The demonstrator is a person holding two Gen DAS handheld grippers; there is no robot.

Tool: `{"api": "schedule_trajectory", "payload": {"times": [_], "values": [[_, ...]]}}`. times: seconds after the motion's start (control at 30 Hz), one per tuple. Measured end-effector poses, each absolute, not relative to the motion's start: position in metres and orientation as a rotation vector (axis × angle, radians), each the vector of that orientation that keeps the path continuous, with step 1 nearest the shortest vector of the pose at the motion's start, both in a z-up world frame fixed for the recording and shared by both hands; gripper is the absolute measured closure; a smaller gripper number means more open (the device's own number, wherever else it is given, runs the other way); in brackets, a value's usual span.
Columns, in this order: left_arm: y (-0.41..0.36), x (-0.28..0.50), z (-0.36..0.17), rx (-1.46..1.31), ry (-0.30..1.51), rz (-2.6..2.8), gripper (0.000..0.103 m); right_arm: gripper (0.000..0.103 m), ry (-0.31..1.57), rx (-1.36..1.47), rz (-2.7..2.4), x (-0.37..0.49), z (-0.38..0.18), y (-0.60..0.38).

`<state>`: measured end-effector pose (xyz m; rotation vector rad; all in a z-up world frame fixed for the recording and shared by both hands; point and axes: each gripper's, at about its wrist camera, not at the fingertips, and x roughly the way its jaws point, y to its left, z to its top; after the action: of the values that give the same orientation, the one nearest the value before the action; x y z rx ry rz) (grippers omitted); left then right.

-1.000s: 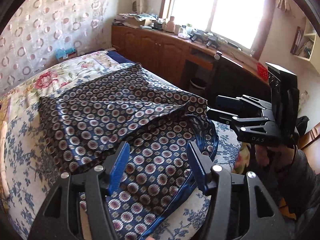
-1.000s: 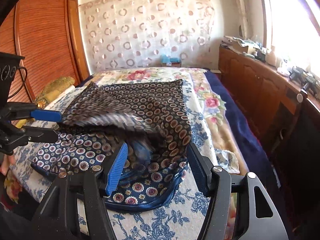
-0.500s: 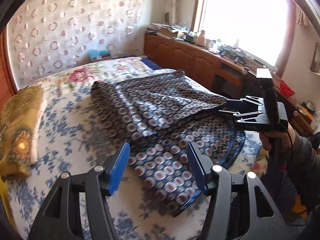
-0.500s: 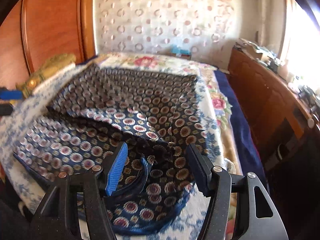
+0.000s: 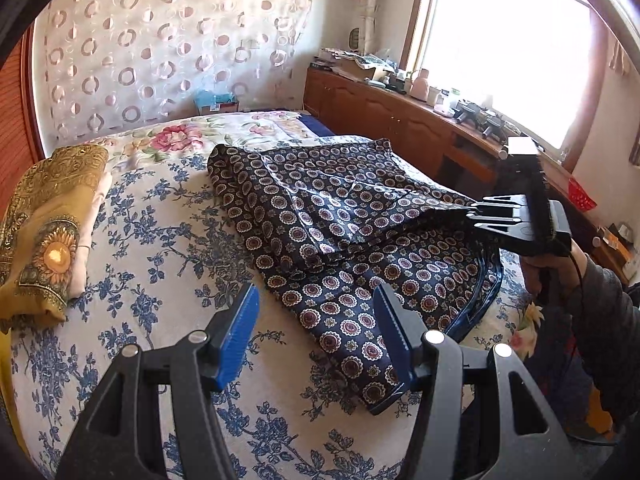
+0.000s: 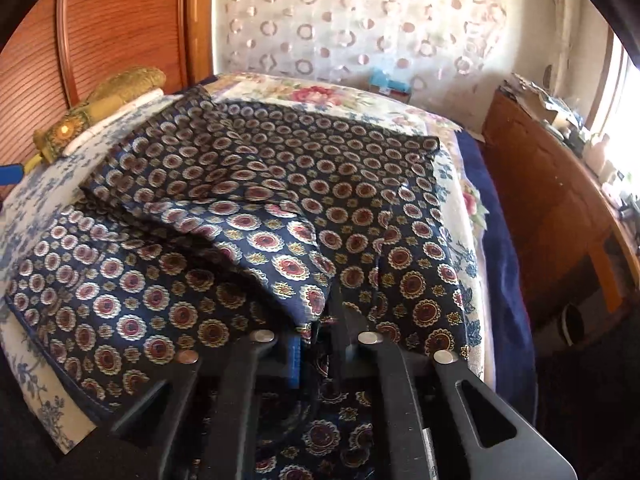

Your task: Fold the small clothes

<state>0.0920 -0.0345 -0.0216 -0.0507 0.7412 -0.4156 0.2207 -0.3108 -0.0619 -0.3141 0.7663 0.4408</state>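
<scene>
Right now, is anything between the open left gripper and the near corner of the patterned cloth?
Nothing visible: only bare floral bedspread lies between the left gripper and the patterned cloth. The folded yellow cloth sits off to the side.

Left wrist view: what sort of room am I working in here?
A bedroom, most likely: the navy patterned cloth lies on a bed with a floral cover, a wooden cabinet runs under a bright window, and a ring-patterned curtain hangs behind.

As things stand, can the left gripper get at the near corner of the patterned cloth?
Probably yes. The left gripper is open, empty, with the navy patterned cloth's near corner just beyond its right finger and nothing between. The right gripper, shut on the cloth's far side, stays clear.
</scene>
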Motion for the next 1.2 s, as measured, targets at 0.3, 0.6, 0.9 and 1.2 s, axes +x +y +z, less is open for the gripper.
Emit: {"api": "schedule_trajectory", "payload": {"times": [0.3,0.6,0.9,1.2], "values": [[-0.034,0.092,-0.017,-0.056,0.712,-0.409,0.045,0.100,0.663,-0.224,0.380,0.189,-0.020,-0.335],[-0.032,0.090,-0.016,-0.061,0.702,-0.401,0.045,0.085,0.753,-0.219,0.310,0.194,-0.042,-0.353],[-0.036,0.087,-0.017,-0.061,0.701,-0.401,0.045,0.056,0.693,-0.168,0.277,0.177,-0.022,-0.361],[-0.036,0.085,-0.019,-0.064,0.704,-0.398,0.045,0.047,0.644,-0.198,0.436,0.179,-0.004,-0.305]]}}
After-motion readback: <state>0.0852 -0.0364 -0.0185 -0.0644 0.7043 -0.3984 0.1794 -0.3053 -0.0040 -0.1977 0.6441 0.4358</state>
